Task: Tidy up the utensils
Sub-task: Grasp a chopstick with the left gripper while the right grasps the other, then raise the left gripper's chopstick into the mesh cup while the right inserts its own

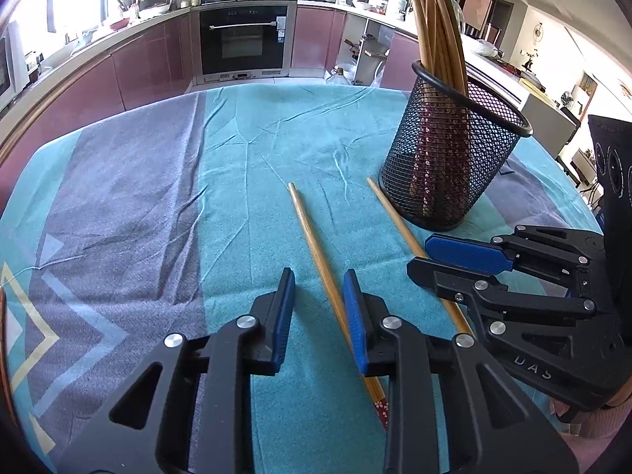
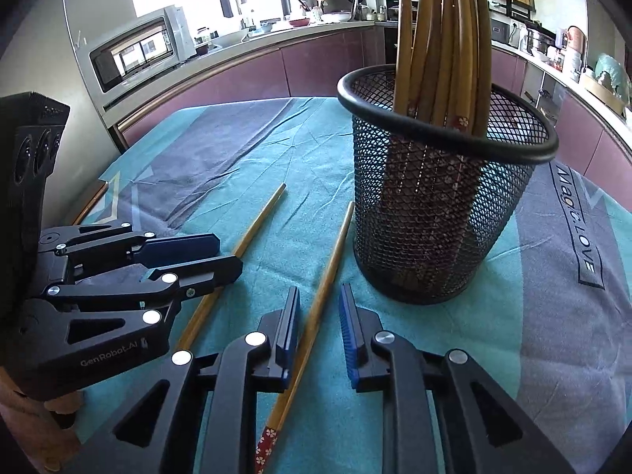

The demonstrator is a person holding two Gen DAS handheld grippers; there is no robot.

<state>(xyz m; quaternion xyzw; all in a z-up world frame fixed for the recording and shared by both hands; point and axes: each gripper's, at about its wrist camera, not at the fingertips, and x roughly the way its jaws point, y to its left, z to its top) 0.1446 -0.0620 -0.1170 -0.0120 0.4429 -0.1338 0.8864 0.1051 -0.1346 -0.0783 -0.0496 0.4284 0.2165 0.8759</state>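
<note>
2 bamboo chopsticks with red flower-patterned ends lie flat on the teal cloth, just beside the black mesh holder, which holds more chopsticks upright. The left chopstick passes between the spread jaws of the left gripper. The right chopstick passes between the spread jaws of the right gripper. Neither is pinched.

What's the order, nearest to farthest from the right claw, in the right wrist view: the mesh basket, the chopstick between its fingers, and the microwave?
1. Chopstick: lying on the cloth between the fingers of the right claw.
2. Mesh basket: standing just ahead, to the right, holding upright chopsticks.
3. Microwave: far back on the left, by the counter.
</note>
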